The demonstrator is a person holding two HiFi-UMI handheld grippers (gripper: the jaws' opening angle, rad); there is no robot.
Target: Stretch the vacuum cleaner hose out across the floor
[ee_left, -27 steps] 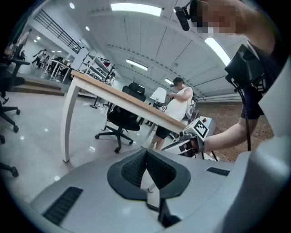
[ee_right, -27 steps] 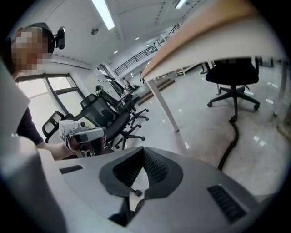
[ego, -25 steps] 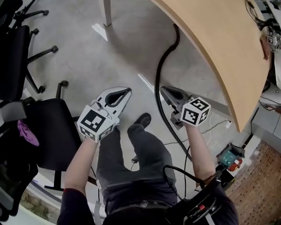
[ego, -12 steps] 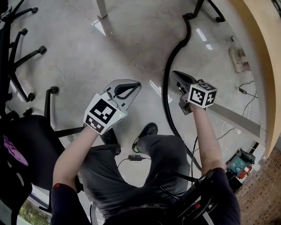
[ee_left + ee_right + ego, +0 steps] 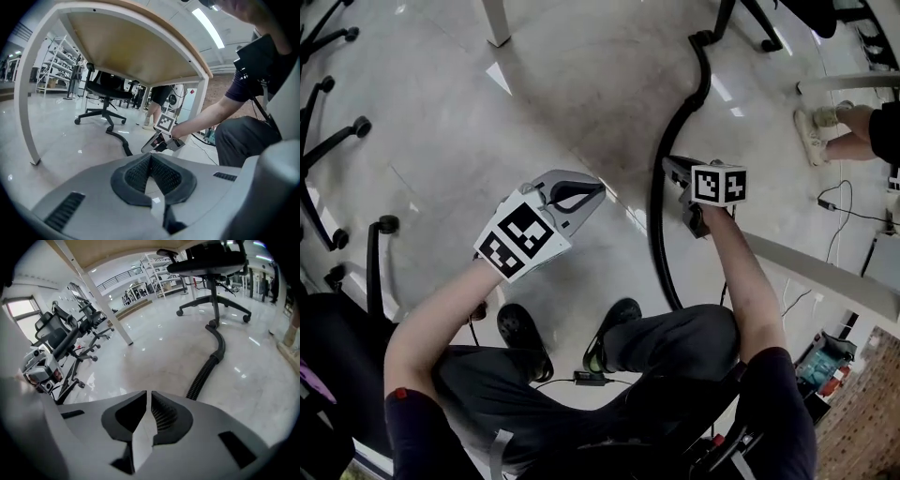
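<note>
A person crouches on a pale, glossy floor (image 5: pixel 441 112) with tongs in each hand. The black ribbed vacuum cleaner hose (image 5: pixel 680 117) lies on the floor in a long curve. In the head view it starts near a chair base (image 5: pixel 741 21) at 1 o'clock, bows toward the centre and runs down to the person's bent leg at 5 o'clock.

The right tongs (image 5: pixel 668 165) point steeply down, tip just beside the hose on its 3 o'clock side; contact cannot be made out. Their jaws have just eased apart to a hairline slit and are otherwise clenched, with nothing between them. In the right gripper view the hose passes behind the tool's body at 1 o'clock of the jaws.

The left tongs (image 5: pixel 594 192) sit at 9 o'clock of the hose, well apart from it, clenched tight and empty.

The left gripper view looks under a wood-topped desk (image 5: pixel 126 51) on white legs, with a black office chair (image 5: pixel 105 89) beyond it at 10 o'clock. A second person's leg and pale shoe (image 5: pixel 811 131) stand at 2 o'clock in the head view. More chair bases (image 5: pixel 333 122) fan out at 10 o'clock.
</note>
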